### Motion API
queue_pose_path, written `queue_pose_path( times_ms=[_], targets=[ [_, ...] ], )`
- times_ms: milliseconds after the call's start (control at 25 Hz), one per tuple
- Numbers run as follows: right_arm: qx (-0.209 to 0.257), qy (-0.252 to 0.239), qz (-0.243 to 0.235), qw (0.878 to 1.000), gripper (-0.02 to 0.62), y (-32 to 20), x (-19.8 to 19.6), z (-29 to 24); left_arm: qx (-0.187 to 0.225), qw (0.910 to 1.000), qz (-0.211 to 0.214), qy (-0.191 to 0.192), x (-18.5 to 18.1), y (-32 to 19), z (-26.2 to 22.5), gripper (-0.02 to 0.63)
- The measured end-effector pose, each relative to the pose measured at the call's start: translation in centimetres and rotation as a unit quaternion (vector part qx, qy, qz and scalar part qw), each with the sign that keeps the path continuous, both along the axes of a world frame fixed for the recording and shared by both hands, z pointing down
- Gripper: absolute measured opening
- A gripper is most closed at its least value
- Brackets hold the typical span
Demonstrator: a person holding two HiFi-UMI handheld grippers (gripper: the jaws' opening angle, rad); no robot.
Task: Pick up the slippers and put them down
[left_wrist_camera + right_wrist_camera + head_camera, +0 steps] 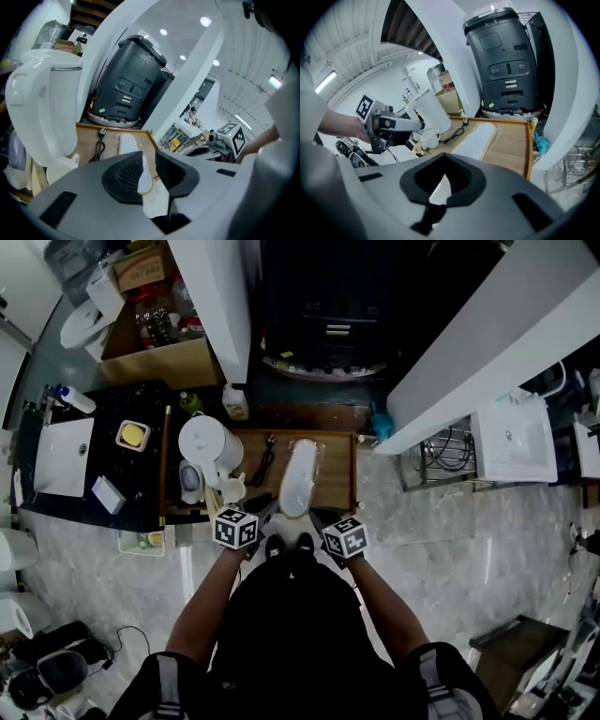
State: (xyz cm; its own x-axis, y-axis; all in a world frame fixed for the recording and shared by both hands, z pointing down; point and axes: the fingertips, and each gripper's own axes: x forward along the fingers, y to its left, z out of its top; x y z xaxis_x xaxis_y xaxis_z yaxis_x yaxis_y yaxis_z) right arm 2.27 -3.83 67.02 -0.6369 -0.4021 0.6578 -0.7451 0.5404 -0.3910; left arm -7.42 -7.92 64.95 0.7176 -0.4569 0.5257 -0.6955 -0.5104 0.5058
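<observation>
While the jaws of my left gripper (149, 160) stand narrow, they pinch the near end of the slippers (129, 143), a white pair in clear wrap. On my right gripper (445, 159) the jaws are pressed together, just beside that same end; if they catch the thin wrap, I cannot tell. Further out, the slippers reach away from me along the wooden worktop (513, 145). At their left lies a black cable (99, 143) with its plug, and then comes a white kettle (44, 108). Behind the worktop stands a dark grey machine (506, 70).
</observation>
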Motion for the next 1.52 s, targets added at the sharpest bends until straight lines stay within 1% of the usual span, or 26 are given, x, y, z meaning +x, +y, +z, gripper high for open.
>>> queue_pose_path(
  times_ms=[120,280,400,560,720,920,1000,1120,1160,1520],
  targets=[
    [0.011,-0.009,-0.002,1.0,0.008,0.4,-0.3,-1.1,0.012,0.9999,0.0,0.007,-0.4,0.3,-1.2,0.06],
    [0.033,-0.012,-0.003,0.999,0.008,0.5,-0.2,-2.7,0.025,0.9996,0.008,0.012,-0.7,0.9,-2.6,0.037],
    [0.046,-0.026,-0.001,0.999,0.008,0.7,-0.2,-4.2,0.034,0.9991,0.014,0.019,-0.7,1.4,-3.9,0.019],
    [0.066,-0.049,-0.009,0.997,0.008,1.0,-0.6,-6.5,0.053,0.9978,0.026,0.028,-0.2,2.2,-6.0,0.012],
    [0.096,-0.063,-0.027,0.993,0.008,1.4,-0.9,-9.2,0.068,0.9961,0.04,0.039,0.6,3.2,-8.0,0.012],
    [0.128,-0.086,-0.038,0.987,0.006,1.9,-0.6,-12.1,0.09,0.9923,0.056,0.064,2.1,4.8,-10.3,0.012],
    [0.133,-0.09,-0.041,0.986,0.006,2.1,-0.6,-12.6,0.092,0.9915,0.058,0.071,2.5,5.3,-11.0,0.012],
    [0.133,-0.095,-0.044,0.986,0.006,2.6,-0.6,-12.7,0.091,0.99,0.049,0.096,3.0,5.7,-12.0,0.012],
    [0.134,-0.096,-0.046,0.985,0.006,2.7,-0.6,-12.7,0.092,0.9897,0.049,0.098,3.1,5.8,-12.1,0.012],
    [0.132,-0.096,-0.073,0.984,0.006,3.4,-0.6,-12.3,0.095,0.9894,0.057,0.094,4.4,6.2,-12.1,0.012]
  ],
)
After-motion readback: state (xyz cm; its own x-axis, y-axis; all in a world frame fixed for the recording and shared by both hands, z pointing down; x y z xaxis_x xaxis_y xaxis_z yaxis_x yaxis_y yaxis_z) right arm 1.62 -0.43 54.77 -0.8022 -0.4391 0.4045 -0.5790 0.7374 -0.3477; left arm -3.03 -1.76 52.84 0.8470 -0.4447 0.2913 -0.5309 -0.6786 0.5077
